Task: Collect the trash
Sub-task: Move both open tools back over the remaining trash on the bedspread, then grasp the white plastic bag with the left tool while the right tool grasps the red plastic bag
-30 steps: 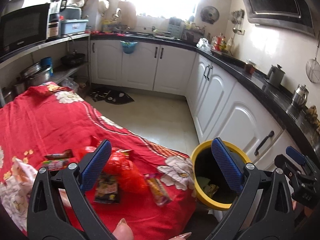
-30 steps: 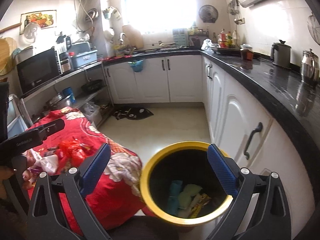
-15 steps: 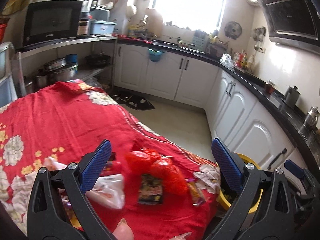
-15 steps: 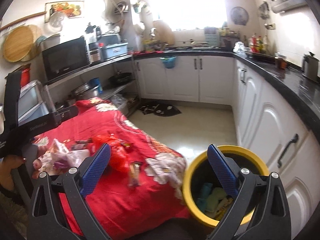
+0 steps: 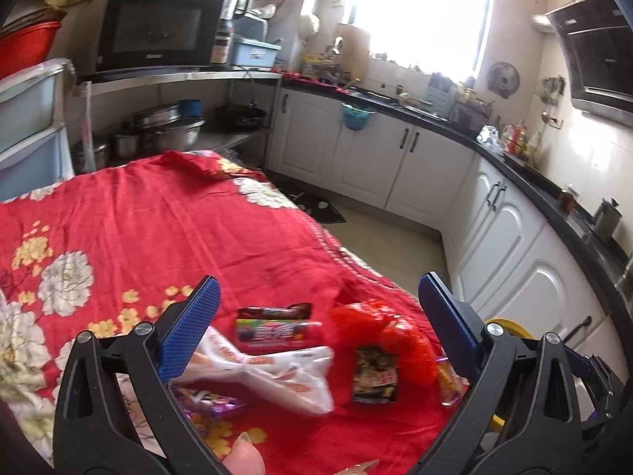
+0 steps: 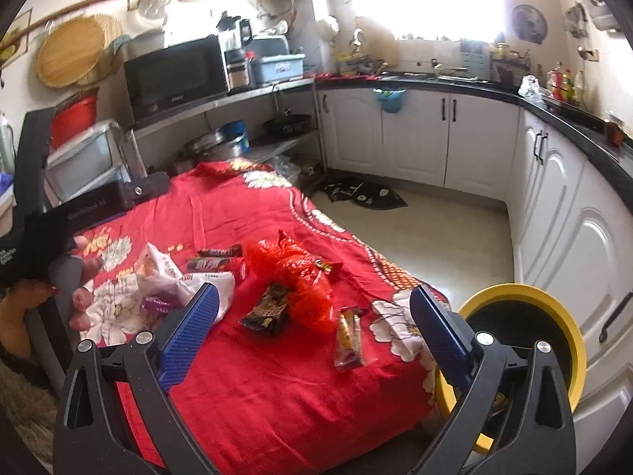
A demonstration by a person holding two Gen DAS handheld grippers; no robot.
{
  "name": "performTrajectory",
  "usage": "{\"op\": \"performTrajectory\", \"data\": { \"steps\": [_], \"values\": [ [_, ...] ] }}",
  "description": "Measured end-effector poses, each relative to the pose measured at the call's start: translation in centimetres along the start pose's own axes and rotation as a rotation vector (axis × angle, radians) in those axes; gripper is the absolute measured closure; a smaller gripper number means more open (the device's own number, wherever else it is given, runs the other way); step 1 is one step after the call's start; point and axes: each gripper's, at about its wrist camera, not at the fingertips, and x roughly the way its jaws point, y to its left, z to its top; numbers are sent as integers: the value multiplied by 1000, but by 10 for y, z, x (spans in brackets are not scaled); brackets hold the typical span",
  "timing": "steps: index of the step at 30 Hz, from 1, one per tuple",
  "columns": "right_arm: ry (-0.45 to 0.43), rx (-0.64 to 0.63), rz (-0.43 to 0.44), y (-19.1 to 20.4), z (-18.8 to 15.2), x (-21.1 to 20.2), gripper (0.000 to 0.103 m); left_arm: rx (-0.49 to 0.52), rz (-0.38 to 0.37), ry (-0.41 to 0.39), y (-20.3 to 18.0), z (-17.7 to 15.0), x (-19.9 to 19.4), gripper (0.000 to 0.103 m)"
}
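Trash lies on a table under a red flowered cloth (image 5: 166, 237) (image 6: 253, 388). It includes a crumpled red plastic bag (image 5: 379, 336) (image 6: 296, 273), a white plastic bag (image 5: 273, 372) (image 6: 186, 281), a dark snack packet (image 5: 374, 374) (image 6: 267, 308), a red wrapper (image 5: 273, 328), a purple wrapper (image 6: 156, 304) and a yellow-red packet (image 6: 348, 336). My left gripper (image 5: 316, 316) hangs open above the white bag and wrappers, holding nothing. My right gripper (image 6: 312, 324) is open above the table's near end, nothing in it. The yellow-rimmed black bin (image 6: 554, 304) (image 5: 504, 322) stands beside the table on the right.
White cabinets (image 6: 569, 213) under a black counter (image 5: 554, 198) run along the back and right. A shelf with a microwave (image 5: 154, 35) and pots (image 5: 166, 130) is at the left. Open floor (image 6: 447, 237) with a dark mat (image 6: 364, 194) lies between table and cabinets.
Both grippers have swung left, away from the bin and over the table. The trash has come to the middle of both views, and the bin has slid to the right edge.
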Motion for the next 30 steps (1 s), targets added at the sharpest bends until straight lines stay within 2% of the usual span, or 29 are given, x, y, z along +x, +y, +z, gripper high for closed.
{"op": "performTrajectory", "data": {
  "steps": [15,25,30],
  "values": [
    [125,-32,37,6,0,71,9,-98,116,52,72,-10,13,11],
    [186,-47,63,9,0,109,9,-234,75,196,118,-38,50,11],
    [233,-31,83,5,-1,129,19,-279,63,229,132,-47,63,11]
  ]
}}
